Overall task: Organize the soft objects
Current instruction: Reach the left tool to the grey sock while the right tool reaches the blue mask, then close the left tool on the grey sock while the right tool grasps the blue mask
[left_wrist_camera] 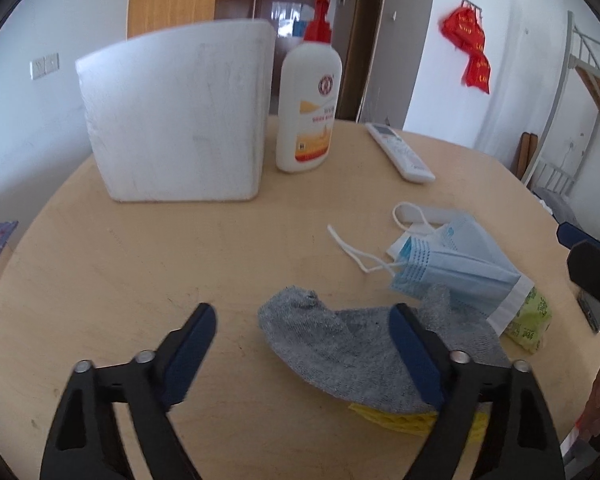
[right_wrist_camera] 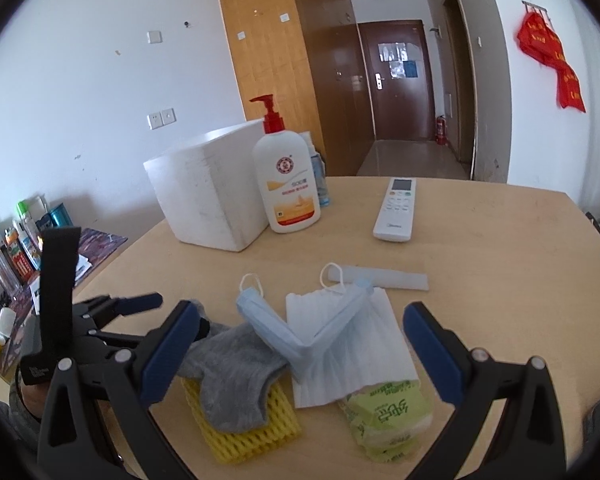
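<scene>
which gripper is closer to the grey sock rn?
Left. The left gripper is open, one finger over the grey sock. The right gripper is open too, further back over the masks.

Grey sock (right_wrist_camera: pixel 236 376) lies on yellow foam net (right_wrist_camera: pixel 256 436), blue mask (right_wrist_camera: pixel 276 332) beside

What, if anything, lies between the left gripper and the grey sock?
Nothing visible does. The left gripper is open just above the grey sock, one finger already over it. The blue face mask overlaps only the sock's far edge; the yellow foam net lies underneath.
</scene>
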{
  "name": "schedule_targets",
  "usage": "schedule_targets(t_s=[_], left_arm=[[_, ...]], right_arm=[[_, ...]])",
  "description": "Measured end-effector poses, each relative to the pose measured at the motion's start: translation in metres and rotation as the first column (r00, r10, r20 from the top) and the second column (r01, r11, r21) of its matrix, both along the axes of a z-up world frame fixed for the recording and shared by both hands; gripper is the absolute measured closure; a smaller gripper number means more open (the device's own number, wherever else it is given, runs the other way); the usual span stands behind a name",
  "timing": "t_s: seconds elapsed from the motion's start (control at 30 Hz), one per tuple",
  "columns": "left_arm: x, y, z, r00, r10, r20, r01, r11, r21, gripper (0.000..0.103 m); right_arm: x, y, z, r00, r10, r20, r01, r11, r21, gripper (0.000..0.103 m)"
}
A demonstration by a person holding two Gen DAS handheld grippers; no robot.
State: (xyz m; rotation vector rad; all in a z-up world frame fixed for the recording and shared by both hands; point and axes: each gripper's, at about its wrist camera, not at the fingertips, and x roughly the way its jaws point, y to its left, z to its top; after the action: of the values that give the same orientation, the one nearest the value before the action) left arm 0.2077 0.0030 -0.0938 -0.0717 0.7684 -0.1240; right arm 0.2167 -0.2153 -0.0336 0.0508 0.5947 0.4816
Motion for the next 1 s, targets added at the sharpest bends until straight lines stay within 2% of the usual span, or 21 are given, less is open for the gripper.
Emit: schedule_targets(t_s=[0.2,0.33,0.4,0.5,0.57,0.67,0.73,0.87,1.0], left_arm=[[0.009,-0.003,-0.011,0.998,-0.024,-0.066,0.023,1.0,-0.02,0.037],[0.01,-0.005,-0.016,0.996,-0.033,-0.087,0.031,0.999,-0.027,0.046],[0.01,-0.006,-0.018,0.995,-0.039,-0.094,0.036,0.999,-0.027,0.049],[0.009,-0.006,-0.018,0.995,-0.039,-0.095,0.036,0.999,-0.028,0.062],[0.01,-0.005,-0.018,0.994,-0.044,-0.097,0.04,0.998,-0.037,0.08],[0.009,-0.006,-0.018,0.993,-0.062,-0.104,0.057,0.997,-0.046,0.091],[0.008,-0.006,-0.018,0.992,-0.07,-0.101,0.066,0.997,-0.048,0.095],[0.005,-0.004,-0.012,0.994,-0.087,-0.069,0.082,0.994,-0.072,0.096],[0.002,-0.001,-0.006,0.994,-0.097,-0.044,0.094,0.993,-0.074,0.097]], right_arm=[[0.006,0.0,-0.003,1.0,0.008,-0.019,-0.008,1.0,0.004,0.0],[0.009,0.006,-0.004,1.0,0.003,-0.007,-0.004,0.998,-0.055,0.0],[0.011,0.01,-0.004,0.999,0.032,-0.008,-0.033,0.998,-0.053,0.0],[0.015,0.014,-0.005,0.999,0.032,-0.011,-0.033,0.997,-0.074,0.0],[0.017,0.015,-0.007,1.0,0.027,-0.013,-0.028,0.996,-0.09,0.0],[0.019,0.017,-0.009,0.999,0.037,-0.025,-0.039,0.995,-0.096,0.0],[0.019,0.019,-0.01,0.998,0.051,-0.029,-0.054,0.993,-0.106,0.006],[0.023,0.023,-0.015,0.995,0.072,-0.071,-0.079,0.992,-0.098,0.029],[0.028,0.027,-0.02,0.994,0.055,-0.094,-0.066,0.991,-0.117,0.03]])
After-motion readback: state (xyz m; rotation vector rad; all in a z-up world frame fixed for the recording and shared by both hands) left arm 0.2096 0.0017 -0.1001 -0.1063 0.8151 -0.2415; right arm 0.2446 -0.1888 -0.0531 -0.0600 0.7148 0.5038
